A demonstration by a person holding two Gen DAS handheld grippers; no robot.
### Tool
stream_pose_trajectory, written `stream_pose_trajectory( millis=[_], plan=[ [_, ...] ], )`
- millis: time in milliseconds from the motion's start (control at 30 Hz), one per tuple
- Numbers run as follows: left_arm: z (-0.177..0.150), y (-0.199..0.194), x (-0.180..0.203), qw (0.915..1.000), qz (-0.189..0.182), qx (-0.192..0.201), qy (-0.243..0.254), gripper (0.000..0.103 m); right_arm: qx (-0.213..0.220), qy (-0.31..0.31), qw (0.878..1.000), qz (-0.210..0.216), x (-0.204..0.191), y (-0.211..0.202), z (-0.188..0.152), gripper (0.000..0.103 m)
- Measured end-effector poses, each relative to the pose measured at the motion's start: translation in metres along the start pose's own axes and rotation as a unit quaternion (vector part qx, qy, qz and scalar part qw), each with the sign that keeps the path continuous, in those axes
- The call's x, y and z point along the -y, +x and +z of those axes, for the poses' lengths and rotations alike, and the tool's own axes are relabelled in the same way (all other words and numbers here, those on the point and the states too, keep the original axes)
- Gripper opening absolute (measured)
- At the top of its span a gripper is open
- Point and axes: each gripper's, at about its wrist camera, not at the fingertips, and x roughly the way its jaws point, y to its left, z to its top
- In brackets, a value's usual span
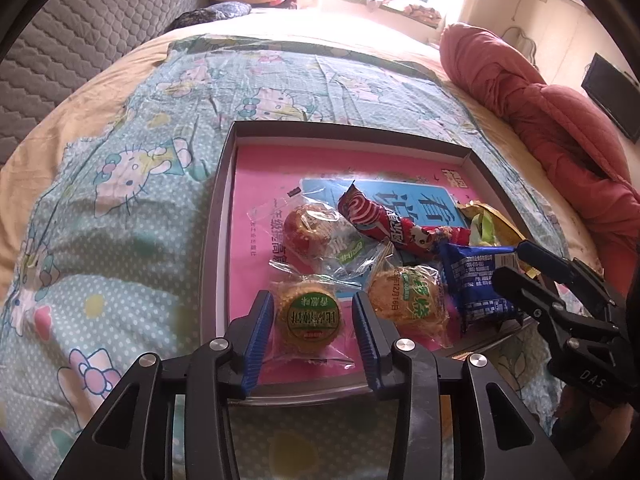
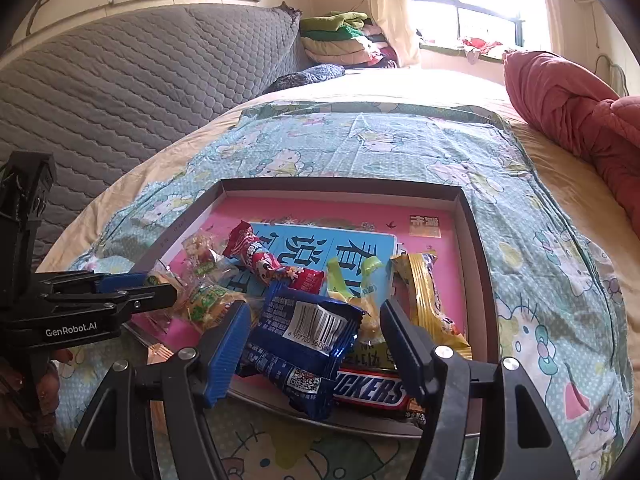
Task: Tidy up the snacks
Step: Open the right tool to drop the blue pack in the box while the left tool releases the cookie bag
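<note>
The left hand-held gripper [image 1: 314, 312] hangs over the near edge of a shallow grey box lid [image 1: 218, 216] that lies on the bed. Its blue-padded jaws stand apart on either side of a round golden pastry with a green label [image 1: 308, 318], sealed in clear wrap; a sliver of gap shows on each side, so the pads do not seem to press it, though the wrap may brush them.

The right hand-held gripper [image 2: 316, 332] is at the lid's near right corner, jaws spread wide around a blue snack packet with a barcode [image 2: 308, 332]. The left pad lies close against the packet's edge, the right pad stands clear, and whether the packet is gripped I cannot tell. Just under that packet lies a Snickers bar [image 2: 372, 392], on the lid's near rim.

Farther in, a second green-labelled pastry [image 1: 408, 296] sits between the first pastry and the blue packet. Beyond it are a reddish pastry in clear wrap [image 1: 310, 230], a red wafer-style bar [image 1: 384, 220] lying diagonally, and at the right a yellow wrapper [image 2: 424, 296] beside a lime-green one [image 2: 352, 276]. All rest on a pink book cover with a blue panel [image 1: 260, 184] lining the lid.

The lid sits on a blue cartoon-cat bedsheet [image 1: 132, 168]. A red quilt [image 1: 560, 120] is bunched at the far right, and a grey quilted headboard [image 2: 140, 80] stands at the far left.
</note>
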Motion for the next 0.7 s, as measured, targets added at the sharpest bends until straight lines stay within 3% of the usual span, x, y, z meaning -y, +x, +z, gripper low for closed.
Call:
stream_pose_trajectory(
  millis=[233, 700],
  plan=[
    [0.002, -0.004, 0.001, 1.0, -0.001, 0.002, 0.0, 0.048, 0.011, 0.024, 0.999, 0.024, 0.007, -0.009, 0.004, 0.075],
    [0.004, -0.016, 0.002, 0.9999, 0.005, 0.012, 0.0, 0.057, 0.026, 0.024, 0.999, 0.026, 0.007, -0.023, 0.007, 0.075]
  ],
)
